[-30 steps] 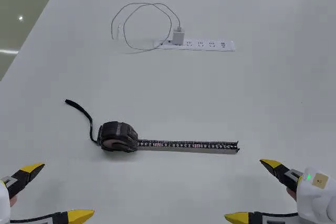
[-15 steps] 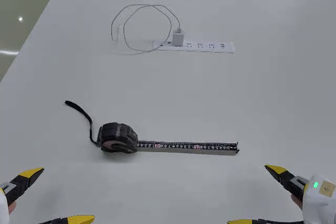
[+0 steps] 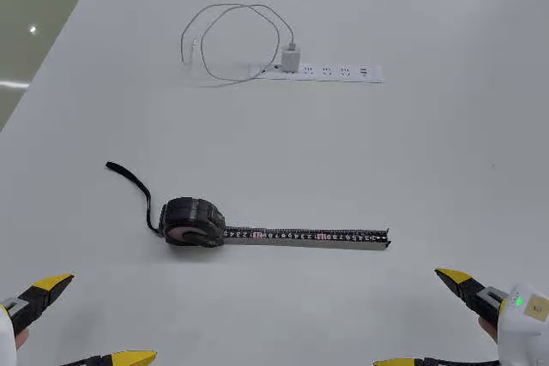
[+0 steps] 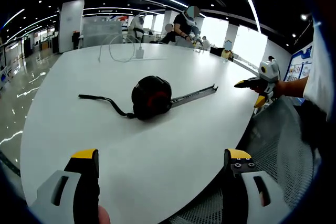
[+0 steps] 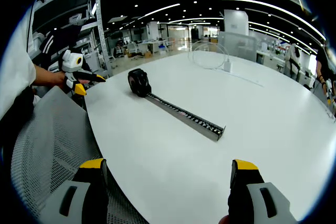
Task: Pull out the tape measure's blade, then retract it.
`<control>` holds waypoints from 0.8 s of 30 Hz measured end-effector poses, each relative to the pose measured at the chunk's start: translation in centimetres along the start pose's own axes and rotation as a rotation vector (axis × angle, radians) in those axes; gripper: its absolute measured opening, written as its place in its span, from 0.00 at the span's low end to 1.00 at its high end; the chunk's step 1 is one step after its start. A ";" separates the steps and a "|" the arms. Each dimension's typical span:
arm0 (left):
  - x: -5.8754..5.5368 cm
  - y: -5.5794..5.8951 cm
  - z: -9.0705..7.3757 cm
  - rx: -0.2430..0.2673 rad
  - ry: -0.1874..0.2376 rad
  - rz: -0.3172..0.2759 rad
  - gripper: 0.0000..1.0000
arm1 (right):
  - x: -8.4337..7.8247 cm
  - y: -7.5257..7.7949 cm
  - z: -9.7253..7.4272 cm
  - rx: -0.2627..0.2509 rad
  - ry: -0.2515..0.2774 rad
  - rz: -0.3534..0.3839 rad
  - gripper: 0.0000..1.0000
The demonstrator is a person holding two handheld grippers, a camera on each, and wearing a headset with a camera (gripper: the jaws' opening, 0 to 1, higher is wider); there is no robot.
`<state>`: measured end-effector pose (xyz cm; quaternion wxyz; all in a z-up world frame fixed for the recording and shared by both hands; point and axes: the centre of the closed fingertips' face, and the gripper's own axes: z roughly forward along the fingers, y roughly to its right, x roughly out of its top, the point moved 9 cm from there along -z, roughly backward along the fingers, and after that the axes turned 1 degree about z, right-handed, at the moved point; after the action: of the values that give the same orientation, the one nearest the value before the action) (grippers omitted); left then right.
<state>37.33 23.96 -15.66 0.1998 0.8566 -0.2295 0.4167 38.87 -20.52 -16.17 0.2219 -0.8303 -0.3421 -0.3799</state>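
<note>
Backed right gripper off a touch toward the near table edge, left gripper likewise. Held both sets of jaws spread wide, nothing pinched. Found no shift in tape case or blade against the earlier frames. Left case lying mid-table, beyond and between the grippers, nearer the left one, untouched. Left blade run out flat to the right, hook end nearer right gripper but well apart. Read that as pull-out done, retract still pending. Judged next move as pinning case with left and feeding blade home. Noted strap trailing left off case. Saw power strip and looped cable far back, clear of the work.
</note>
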 end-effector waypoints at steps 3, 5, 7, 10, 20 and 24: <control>0.0 0.0 0.0 0.001 0.001 -0.004 0.97 | -0.1 0.0 0.0 0.000 -0.004 0.000 0.97; 0.0 -0.1 0.0 0.003 -0.001 -0.001 0.97 | -0.2 0.0 0.0 0.000 -0.008 -0.001 0.97; -0.1 -0.1 0.0 0.003 0.000 -0.005 0.97 | -0.2 0.0 0.0 0.001 -0.010 0.002 0.97; -0.1 -0.1 -0.1 0.003 -0.002 -0.005 0.97 | -0.3 0.0 0.0 0.001 -0.012 0.000 0.97; 0.2 -0.1 -0.1 0.001 -0.001 -0.002 0.97 | -0.1 -0.1 -0.1 0.001 -0.011 -0.002 0.97; 0.2 0.0 0.0 0.000 0.000 -0.002 0.97 | -0.1 0.0 -0.1 0.000 -0.008 0.000 0.98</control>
<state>37.42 23.95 -15.47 0.2003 0.8568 -0.2286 0.4166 38.76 -20.63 -16.13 0.2206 -0.8318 -0.3431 -0.3765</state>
